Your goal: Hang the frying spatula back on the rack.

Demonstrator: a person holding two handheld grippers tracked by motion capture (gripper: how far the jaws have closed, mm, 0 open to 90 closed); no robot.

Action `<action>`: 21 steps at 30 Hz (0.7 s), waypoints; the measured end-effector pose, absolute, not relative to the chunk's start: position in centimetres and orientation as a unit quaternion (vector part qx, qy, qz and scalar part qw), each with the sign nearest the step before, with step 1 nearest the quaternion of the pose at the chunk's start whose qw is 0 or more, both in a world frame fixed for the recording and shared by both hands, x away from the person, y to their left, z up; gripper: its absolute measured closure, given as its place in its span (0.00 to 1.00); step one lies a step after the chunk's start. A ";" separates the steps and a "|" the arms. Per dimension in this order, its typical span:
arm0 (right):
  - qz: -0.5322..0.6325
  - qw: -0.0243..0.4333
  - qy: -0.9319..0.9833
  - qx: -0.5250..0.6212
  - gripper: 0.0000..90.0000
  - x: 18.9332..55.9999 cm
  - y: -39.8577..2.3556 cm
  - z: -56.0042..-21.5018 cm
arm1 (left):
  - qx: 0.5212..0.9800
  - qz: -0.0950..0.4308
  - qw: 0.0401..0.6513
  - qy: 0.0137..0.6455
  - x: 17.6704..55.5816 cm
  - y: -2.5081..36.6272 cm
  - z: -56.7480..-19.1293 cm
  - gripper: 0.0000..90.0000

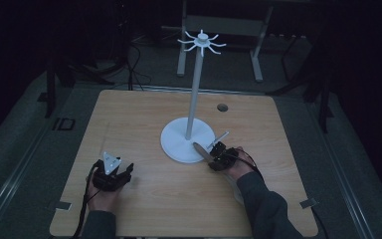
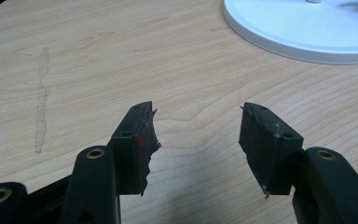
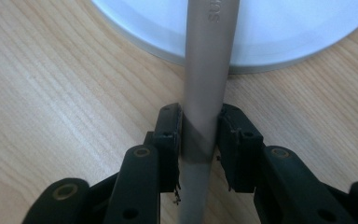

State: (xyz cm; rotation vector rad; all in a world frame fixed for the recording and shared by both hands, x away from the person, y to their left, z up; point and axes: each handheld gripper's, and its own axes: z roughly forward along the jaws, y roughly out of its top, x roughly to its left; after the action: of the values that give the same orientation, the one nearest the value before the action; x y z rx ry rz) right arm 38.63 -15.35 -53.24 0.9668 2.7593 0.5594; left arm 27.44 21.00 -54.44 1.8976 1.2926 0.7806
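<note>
Right now the right gripper [image 1: 218, 155] sits at the near-right edge of the white stand [image 1: 187, 141], its fingers [image 3: 168, 135] clamped on a grey utensil handle [image 3: 205, 93]. Utensil lies across the stand's round base rim, one end over the base, the other poking out toward the far right. Left gripper [image 1: 121, 175] is well off to the near left of the stand, low over the wooden bench [image 1: 129, 119], fingers [image 2: 137, 140] spread wide, holding nothing. Stand's pole is upright, with hooks on top.
</note>
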 end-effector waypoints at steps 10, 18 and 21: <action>0.202 0.081 0.916 0.337 0.78 38.9 -15.3 -53.5 | 0.735 0.301 0.349 0.497 27.5 20.9 -54.5 0.50; 0.201 0.097 0.917 0.331 0.80 38.7 -14.9 -53.5 | 0.734 0.302 0.350 0.498 27.5 20.9 -54.4 0.50; 0.206 0.105 0.914 0.333 0.80 38.6 -15.0 -53.6 | 0.733 0.302 0.351 0.498 27.4 21.0 -54.4 0.50</action>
State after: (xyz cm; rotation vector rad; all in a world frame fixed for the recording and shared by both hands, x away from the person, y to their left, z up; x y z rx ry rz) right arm 38.56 -14.97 -53.55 0.9808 2.6952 0.6075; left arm 27.44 20.98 -54.42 1.8979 1.2904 0.7821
